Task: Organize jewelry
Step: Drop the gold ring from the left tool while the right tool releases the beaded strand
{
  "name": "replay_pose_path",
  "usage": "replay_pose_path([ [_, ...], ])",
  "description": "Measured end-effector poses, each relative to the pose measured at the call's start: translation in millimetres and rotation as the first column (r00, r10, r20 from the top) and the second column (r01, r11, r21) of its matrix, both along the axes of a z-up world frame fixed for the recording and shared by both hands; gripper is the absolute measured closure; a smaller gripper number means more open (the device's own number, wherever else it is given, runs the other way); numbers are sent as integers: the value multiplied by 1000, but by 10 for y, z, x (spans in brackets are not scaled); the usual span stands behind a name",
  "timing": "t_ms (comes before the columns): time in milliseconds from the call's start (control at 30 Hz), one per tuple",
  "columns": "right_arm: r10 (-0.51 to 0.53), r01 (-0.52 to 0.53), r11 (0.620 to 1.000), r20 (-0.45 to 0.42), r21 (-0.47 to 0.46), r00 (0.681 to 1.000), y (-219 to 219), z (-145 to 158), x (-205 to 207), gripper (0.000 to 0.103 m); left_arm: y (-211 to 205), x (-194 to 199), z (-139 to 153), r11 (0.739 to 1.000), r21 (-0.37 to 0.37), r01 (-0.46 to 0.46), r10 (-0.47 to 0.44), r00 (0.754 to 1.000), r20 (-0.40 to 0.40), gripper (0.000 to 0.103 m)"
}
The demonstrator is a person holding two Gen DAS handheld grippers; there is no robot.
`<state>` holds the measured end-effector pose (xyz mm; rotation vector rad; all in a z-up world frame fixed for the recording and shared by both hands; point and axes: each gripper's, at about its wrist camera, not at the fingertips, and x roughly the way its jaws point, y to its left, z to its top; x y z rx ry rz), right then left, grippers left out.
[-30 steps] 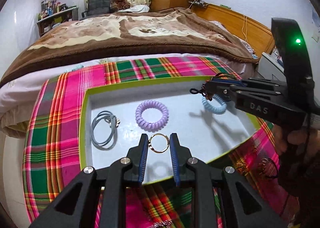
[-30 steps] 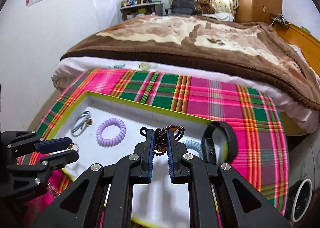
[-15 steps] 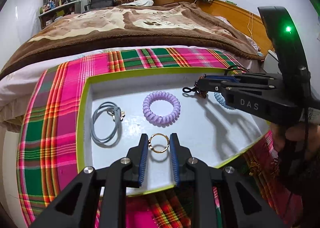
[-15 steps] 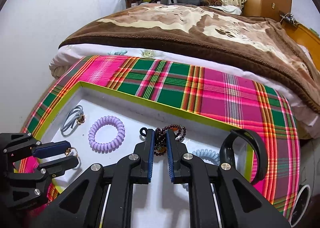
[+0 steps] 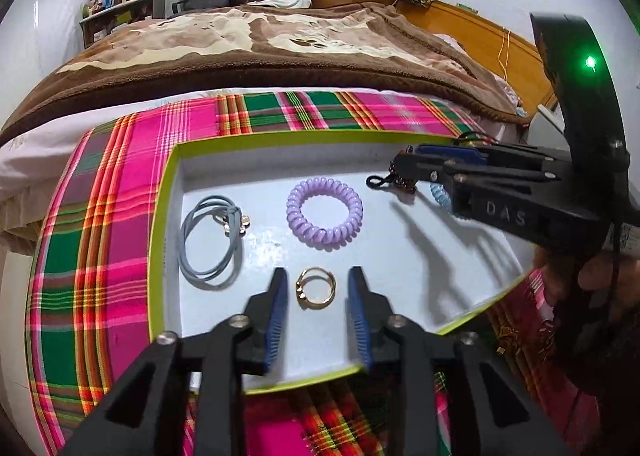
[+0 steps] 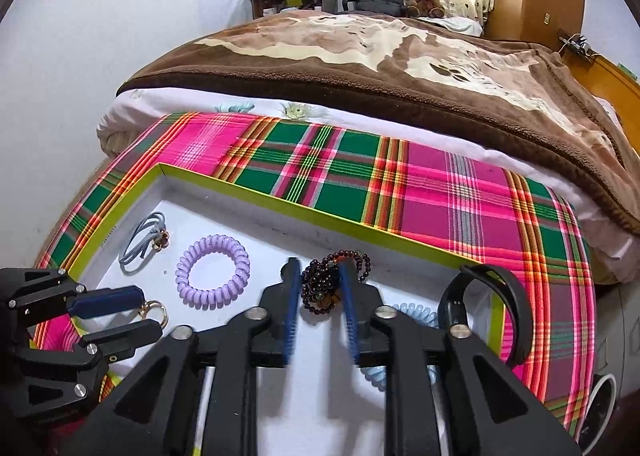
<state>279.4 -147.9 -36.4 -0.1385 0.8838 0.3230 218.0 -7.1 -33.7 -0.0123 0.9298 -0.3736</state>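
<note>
A white tray with a lime-green rim (image 5: 168, 192) (image 6: 280, 208) lies on a plaid cloth. My left gripper (image 5: 316, 294) (image 6: 152, 313) hovers low over its near edge, jaws opening. A gold ring (image 5: 316, 288) (image 6: 155, 310) rests on the tray floor between the pads, with a gap on each side. My right gripper (image 6: 319, 276) (image 5: 420, 172) is over the tray's far right part, jaws also opening. A dark bead bracelet (image 6: 320, 288) lies between its fingers; the left pad stands clear of it and the right pad is blurred at its edge.
In the tray are a purple spiral hair tie (image 5: 324, 216) (image 6: 213, 270), a grey hair tie (image 5: 208, 244) (image 6: 144, 240) and a pale blue spiral tie (image 6: 416, 314). A black band (image 6: 508, 308) sits at the tray's right rim. A bed with a brown blanket (image 6: 360, 56) lies beyond.
Both pairs of jaws have spread apart. The ring, pinched before, now lies loose on the tray floor. The bead bracelet is no longer squeezed between the right pads.
</note>
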Motion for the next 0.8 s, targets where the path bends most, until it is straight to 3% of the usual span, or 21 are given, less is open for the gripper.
replay_pose_path([
  [33,1,-1,1000,1,0,1000,-5,6,-6,57,-1,-10,15,1000,2,0,0,1000,4,67],
  [67,2,-2,1000,3,-1,1000,-6,14,-12,53,0,-15,31,1000,5,0,0,1000,10,67],
  [400,-16,16,1000,34,23,999,-24,122,-146,52,-15,-172,153,1000,1,-9,9,999,33,61],
  [800,-58,48,993,97,104,994,-94,399,-591,52,-55,-546,466,997,34,-74,70,989,128,58],
])
